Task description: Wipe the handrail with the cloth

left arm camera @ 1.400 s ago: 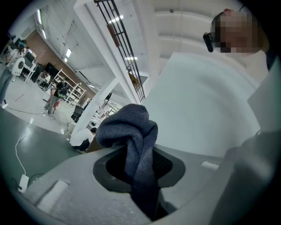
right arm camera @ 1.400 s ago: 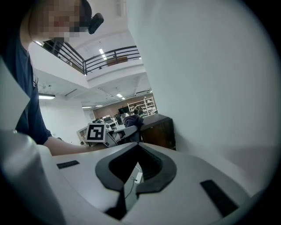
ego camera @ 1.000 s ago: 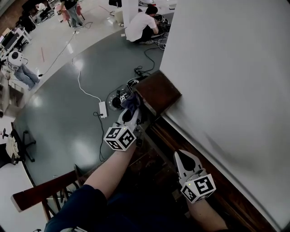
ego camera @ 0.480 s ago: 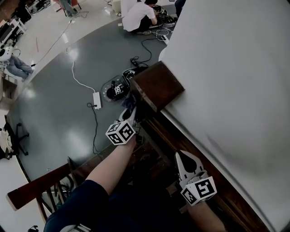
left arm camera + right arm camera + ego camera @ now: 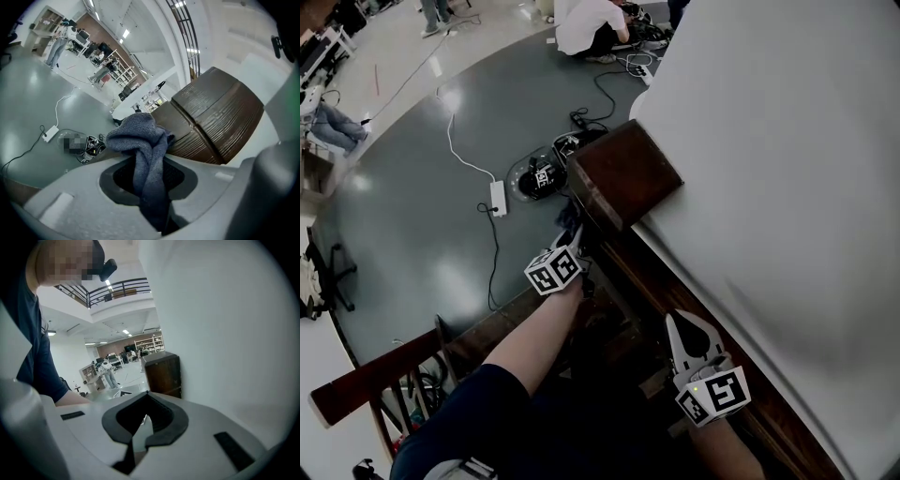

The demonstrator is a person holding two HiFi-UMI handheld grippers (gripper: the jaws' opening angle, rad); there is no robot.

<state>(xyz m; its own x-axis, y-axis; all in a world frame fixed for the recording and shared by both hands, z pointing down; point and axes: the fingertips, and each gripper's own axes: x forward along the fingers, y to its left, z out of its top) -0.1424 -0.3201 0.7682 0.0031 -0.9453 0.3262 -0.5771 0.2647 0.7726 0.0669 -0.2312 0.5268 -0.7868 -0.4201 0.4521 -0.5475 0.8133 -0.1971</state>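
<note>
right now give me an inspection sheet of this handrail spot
surface: dark wooden handrail along the white wall, ending at a square post; dirt cannot be told
job's things: blue cloth, bunched, close by the post
clutter: round device on the floor
grippers: left gripper shut on the cloth; right gripper shut, empty
cables: white lead with a power strip and a black cable, both on the floor
surroundings: grey floor, person crouching
</note>
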